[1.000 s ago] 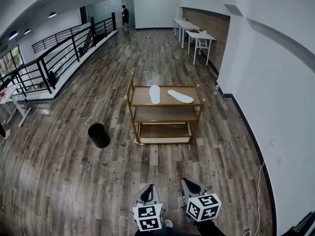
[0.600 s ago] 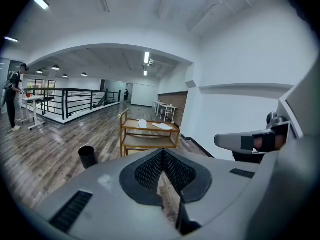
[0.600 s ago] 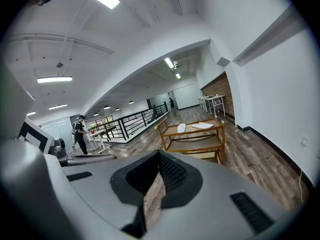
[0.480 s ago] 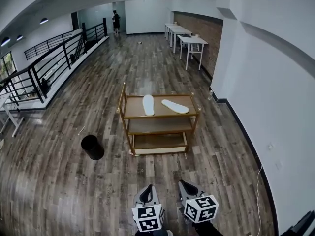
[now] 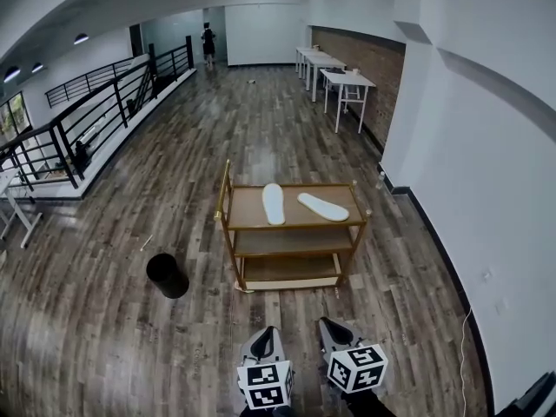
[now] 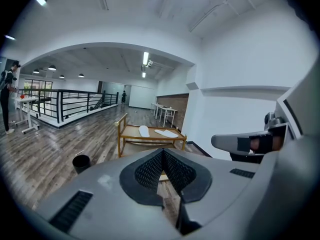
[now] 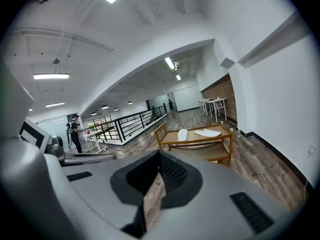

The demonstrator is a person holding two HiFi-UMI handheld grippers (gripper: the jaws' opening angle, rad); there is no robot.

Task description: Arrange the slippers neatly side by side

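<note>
Wooden planks run the length of a long hall, and on them, at 12 o'clock from the person, stands a three-shelf wooden cart (image 5: 295, 230). Its top shelf carries the two white slippers, which lie apart. The straight slipper (image 5: 274, 203) points to 12 o'clock. The skewed slipper (image 5: 322, 206), at 3 o'clock of it, lies along the 10-to-4 line, so the gap between them widens toward the near edge. The left gripper (image 5: 263, 332) and the right gripper (image 5: 335, 327) hang side by side at 6 o'clock, well short of the cart, each clenched on nothing with its pads meeting.

The step in hand looks like getting within reach of the cart. To do it well, I would stop square to the near edge and open the right jaws. I would then take the skewed slipper by its near end and swing that end toward 9 o'clock until it lies parallel, just beside its mate. The corner posts at the shelf's 3 o'clock end leave little slack there. Around the cart the floor is open. A black bin (image 5: 167, 274) sits at 8 o'clock of the cart, a white wall (image 5: 486, 198) runs near at 3 o'clock, and a railing (image 5: 95, 102) stands far off at 10 o'clock.
</note>
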